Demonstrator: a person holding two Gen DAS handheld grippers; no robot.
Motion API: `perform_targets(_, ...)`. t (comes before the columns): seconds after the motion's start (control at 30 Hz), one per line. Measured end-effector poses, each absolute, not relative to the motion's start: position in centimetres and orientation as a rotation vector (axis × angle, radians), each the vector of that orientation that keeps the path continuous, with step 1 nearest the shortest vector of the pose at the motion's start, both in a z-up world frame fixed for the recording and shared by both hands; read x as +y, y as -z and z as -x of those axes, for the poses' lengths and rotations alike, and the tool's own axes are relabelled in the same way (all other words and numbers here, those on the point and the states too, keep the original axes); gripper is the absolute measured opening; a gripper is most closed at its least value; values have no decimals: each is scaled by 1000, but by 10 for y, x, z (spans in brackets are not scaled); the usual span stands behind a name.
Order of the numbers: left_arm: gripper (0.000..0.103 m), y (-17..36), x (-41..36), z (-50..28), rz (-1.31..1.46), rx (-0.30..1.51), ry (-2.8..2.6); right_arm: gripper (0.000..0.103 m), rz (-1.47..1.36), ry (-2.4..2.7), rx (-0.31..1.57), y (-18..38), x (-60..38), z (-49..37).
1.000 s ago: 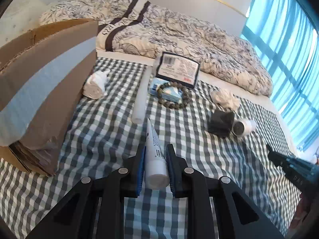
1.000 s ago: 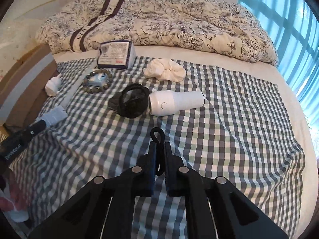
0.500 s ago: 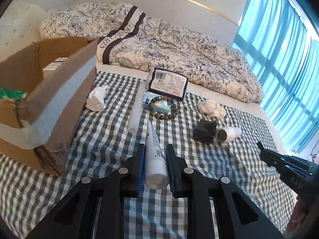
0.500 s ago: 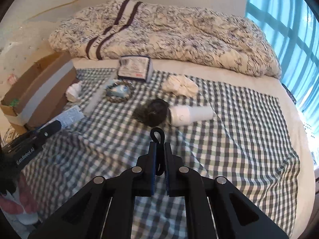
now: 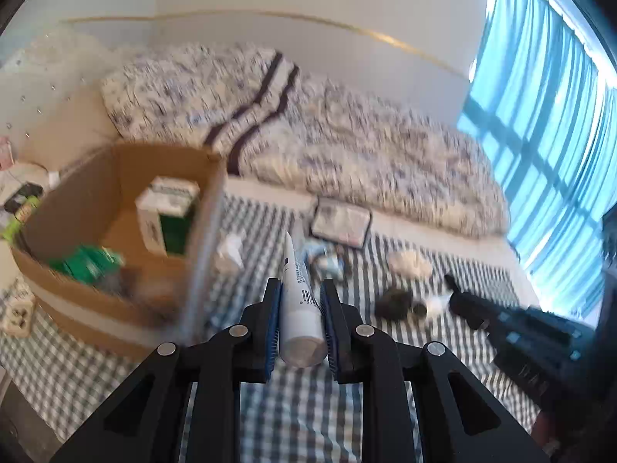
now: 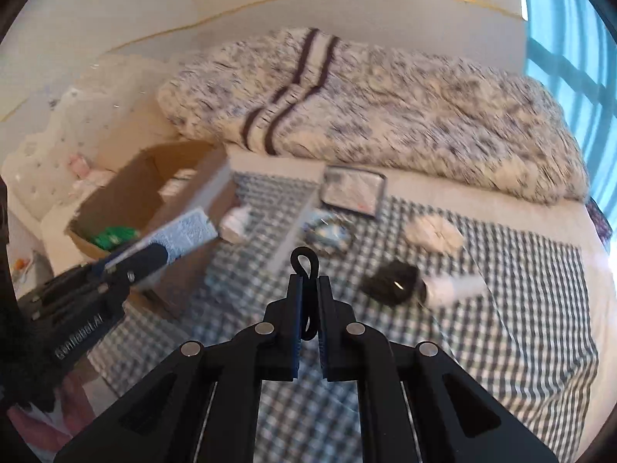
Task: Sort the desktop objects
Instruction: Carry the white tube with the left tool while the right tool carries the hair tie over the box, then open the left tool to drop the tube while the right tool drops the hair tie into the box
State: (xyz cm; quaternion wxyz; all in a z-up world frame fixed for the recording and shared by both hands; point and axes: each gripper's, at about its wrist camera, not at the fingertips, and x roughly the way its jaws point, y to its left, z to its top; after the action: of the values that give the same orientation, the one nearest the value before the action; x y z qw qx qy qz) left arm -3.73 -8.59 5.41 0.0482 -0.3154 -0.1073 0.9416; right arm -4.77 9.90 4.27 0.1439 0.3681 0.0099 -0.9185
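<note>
My left gripper is shut on a white tube, held in the air above the checked cloth, just right of the open cardboard box. The same tube shows in the right wrist view beside the box. My right gripper is shut on a thin black loop, raised over the cloth. On the cloth lie a bead bracelet, a black-framed packet, a cream scrunchie, a black pouch and a white cylinder.
Inside the box stand a green and white carton and a green packet. A rolled white cloth lies by the box. A floral quilt fills the back of the bed; blue curtains hang at right.
Both grippers have risen and pulled back from the cloth. The left one has swung with the tube toward the box, whose inside now shows. Both views are blurred by motion.
</note>
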Motion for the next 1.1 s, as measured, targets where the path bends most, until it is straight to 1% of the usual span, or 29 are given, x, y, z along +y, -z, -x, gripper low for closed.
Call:
perform_targets(0.17,21,-87,-132,43,883,-388,-2965,6,-992,2582,36,-62,55,58)
perform_targets(0.3,21,-92,-177,45,887,-423,-3058,7,-932,2505,64,-73,5,68)
perform_targets(0.47,21,-69,-225,54,1023,-523,-3111,6,-929,2392,73,-67,-54,87)
perform_targets(0.67,21,-35,-248,66,1111,-547,-3094,6,-1000,2308,45,-44,-96,116)
perform_targets(0.8,21,-28,-250,72,1112,-526,-3080,7,-1021,2294,19,-37,-101,130)
perform_targets(0.83,22,-27,-250,74,1111,-523,-3081,9,-1025,2288,9,-36,-101,132)
perform_targets(0.87,30,-25,-250,76,1130,-515,-3090,23,-1026,2283,-5,-35,-100,134)
perform_targets(0.9,56,-23,-250,79,1171,-504,-3104,50,-1025,2283,-26,-36,-99,135)
perform_targets(0.93,72,-23,-249,80,1208,-497,-3115,61,-1022,2289,-56,-37,-95,136)
perform_targets(0.97,87,-23,-248,80,1216,-499,-3126,69,-1015,2298,-95,-38,-89,136)
perform_targets(1.03,88,-25,-247,75,1165,-508,-3147,69,-1002,2302,-142,-40,-82,138)
perform_targets(1.1,90,-28,-243,72,1144,-469,-3174,69,-997,2318,-156,-43,-75,139)
